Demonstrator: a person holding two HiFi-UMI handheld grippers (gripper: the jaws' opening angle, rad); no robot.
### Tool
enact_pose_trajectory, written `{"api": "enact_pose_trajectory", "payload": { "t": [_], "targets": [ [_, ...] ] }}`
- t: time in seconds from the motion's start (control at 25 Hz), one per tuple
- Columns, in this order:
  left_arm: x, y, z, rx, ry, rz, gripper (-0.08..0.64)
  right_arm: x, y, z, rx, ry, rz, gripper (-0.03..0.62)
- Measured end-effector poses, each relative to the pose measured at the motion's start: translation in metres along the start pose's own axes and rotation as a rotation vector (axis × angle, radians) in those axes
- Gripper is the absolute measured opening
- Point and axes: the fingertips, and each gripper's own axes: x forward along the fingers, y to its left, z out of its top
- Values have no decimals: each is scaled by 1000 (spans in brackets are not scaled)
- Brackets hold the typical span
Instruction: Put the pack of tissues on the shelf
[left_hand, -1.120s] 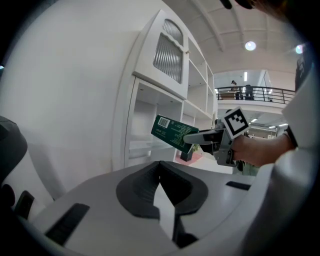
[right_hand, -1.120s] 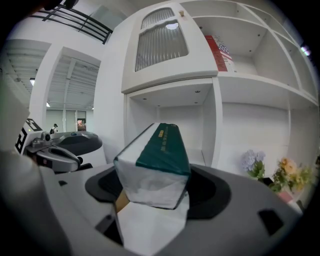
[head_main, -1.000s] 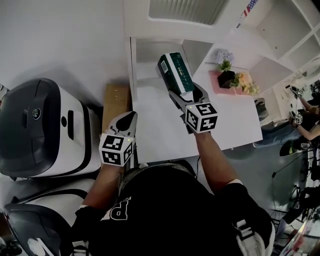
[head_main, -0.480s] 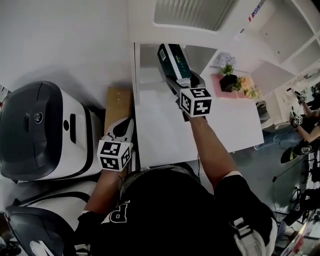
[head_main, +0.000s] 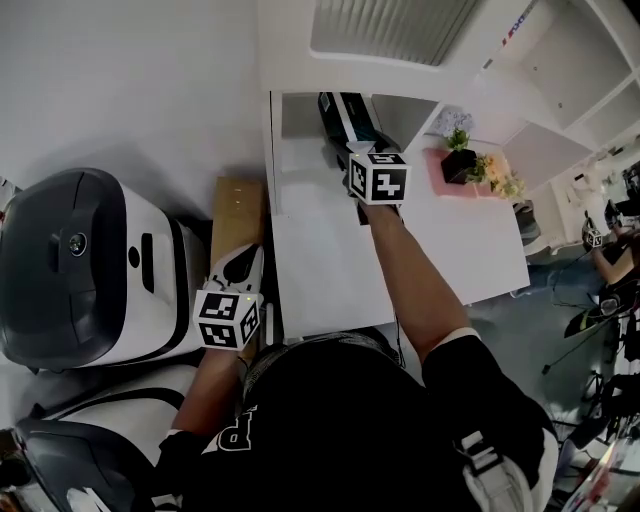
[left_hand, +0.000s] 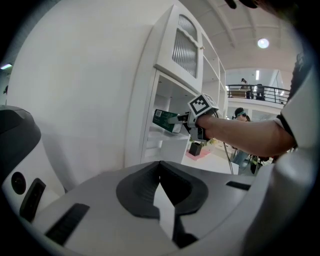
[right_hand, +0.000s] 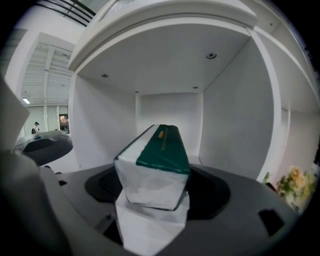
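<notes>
The pack of tissues (head_main: 343, 113), white with a dark green top, is held end-first in my right gripper (head_main: 345, 143), which is shut on its near end. The pack (right_hand: 157, 157) pokes into the open lower compartment of the white shelf (right_hand: 170, 107) and hangs above its floor. In the left gripper view the pack (left_hand: 165, 120) sits level at the shelf opening (left_hand: 165, 142). My left gripper (head_main: 244, 260) hangs low beside the table's left edge, shut with nothing in it (left_hand: 160, 165).
A white table (head_main: 320, 270) runs from the shelf towards me. A potted plant (head_main: 458, 157) on a pink tray and flowers (right_hand: 292, 182) stand at the right. A black-and-white machine (head_main: 80, 260) and a wooden box (head_main: 235, 205) sit left of the table.
My right gripper has carried the pack forward, from over the table into the mouth of the shelf compartment. The left gripper has dropped back slightly towards me.
</notes>
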Motion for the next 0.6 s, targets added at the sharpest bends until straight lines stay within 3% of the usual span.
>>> {"api": "enact_pose_trajectory", "payload": {
  "t": [0.6],
  "targets": [
    [3,0,-3,-10,15,-13,14,15,-4,-12,12,46,-121,379]
  ]
}}
